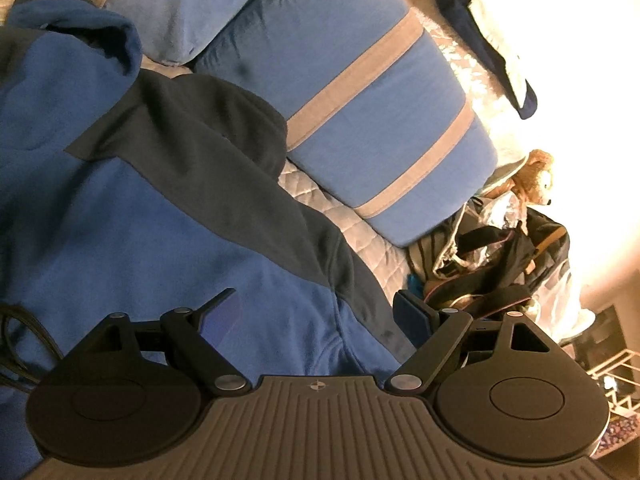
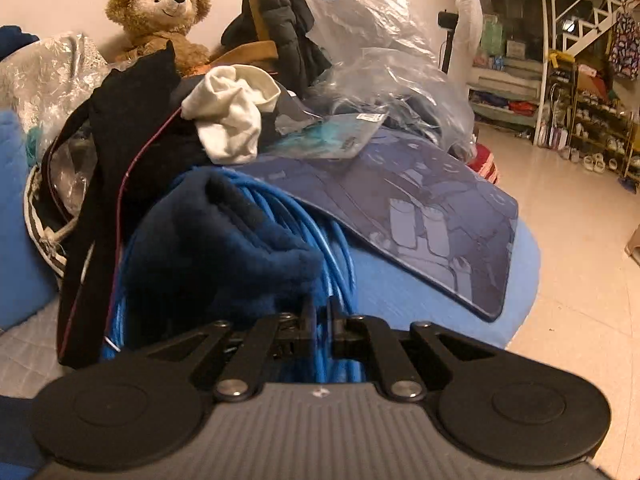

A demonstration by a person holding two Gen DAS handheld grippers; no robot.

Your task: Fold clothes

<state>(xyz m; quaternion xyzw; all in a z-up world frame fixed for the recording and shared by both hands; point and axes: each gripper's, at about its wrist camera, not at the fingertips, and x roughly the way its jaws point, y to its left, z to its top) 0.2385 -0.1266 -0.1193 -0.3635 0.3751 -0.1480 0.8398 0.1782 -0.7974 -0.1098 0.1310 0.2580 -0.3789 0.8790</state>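
Observation:
A fleece top, bright blue with dark navy shoulder panels, lies spread on the quilted bed in the left wrist view. My left gripper hovers just over its lower right part, jaws wide apart and nothing between them. In the right wrist view my right gripper is shut, and a bunched fold of navy fleece rises from its fingertips, apparently pinched there. The pads themselves are hidden by the fabric.
Two blue pillows with grey stripes lie beyond the top. Past the right gripper a pile holds a coil of blue cable, a printed mat, black clothing, a white cloth, plastic bags and a teddy bear.

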